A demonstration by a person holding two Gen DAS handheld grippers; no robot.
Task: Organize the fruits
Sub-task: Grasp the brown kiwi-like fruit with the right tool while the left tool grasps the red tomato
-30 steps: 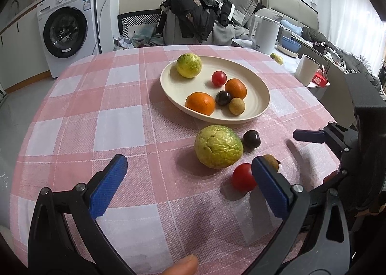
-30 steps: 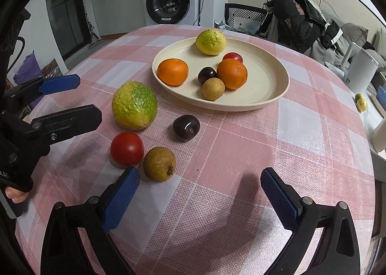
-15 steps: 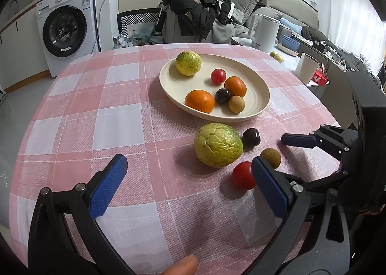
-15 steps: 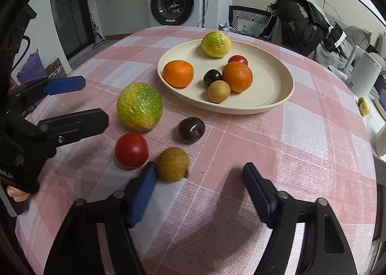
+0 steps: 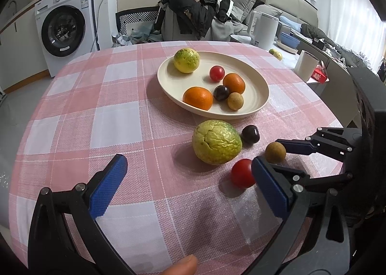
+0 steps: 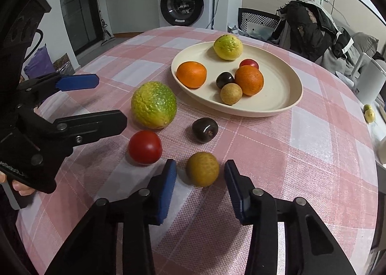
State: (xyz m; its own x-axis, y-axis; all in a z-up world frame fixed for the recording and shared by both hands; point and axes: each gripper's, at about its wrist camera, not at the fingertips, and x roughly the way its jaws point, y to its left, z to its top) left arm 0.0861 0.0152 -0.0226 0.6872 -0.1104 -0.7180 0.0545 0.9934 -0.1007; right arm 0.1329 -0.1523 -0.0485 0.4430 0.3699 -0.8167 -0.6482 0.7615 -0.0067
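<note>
A cream plate [image 6: 284,99] [image 5: 260,91] holds two oranges, a yellow-green citrus, a red tomato, a dark plum and a small brown fruit. On the cloth in front of it lie a large green fruit [image 6: 153,105] [image 5: 216,145], a red tomato [image 6: 145,147] [image 5: 242,172], a dark plum [image 6: 204,129] [image 5: 250,134] and a brown round fruit [image 6: 202,168] [image 5: 275,152]. My right gripper [image 6: 200,176] is part-closed with its pads on either side of the brown fruit, not touching it. My left gripper [image 5: 188,178] is wide open and empty, left of the loose fruits.
The round table has a pink and white checked cloth [image 5: 115,115]. A chair piled with dark clothes [image 5: 193,12] stands behind it. A washing machine [image 5: 65,26] is at the back left. A white kettle [image 5: 264,26] and cup [image 5: 307,65] sit on a side surface at right.
My right gripper has moved forward and left, and its jaws have narrowed around the brown round fruit. My left gripper has stayed open and almost still.
</note>
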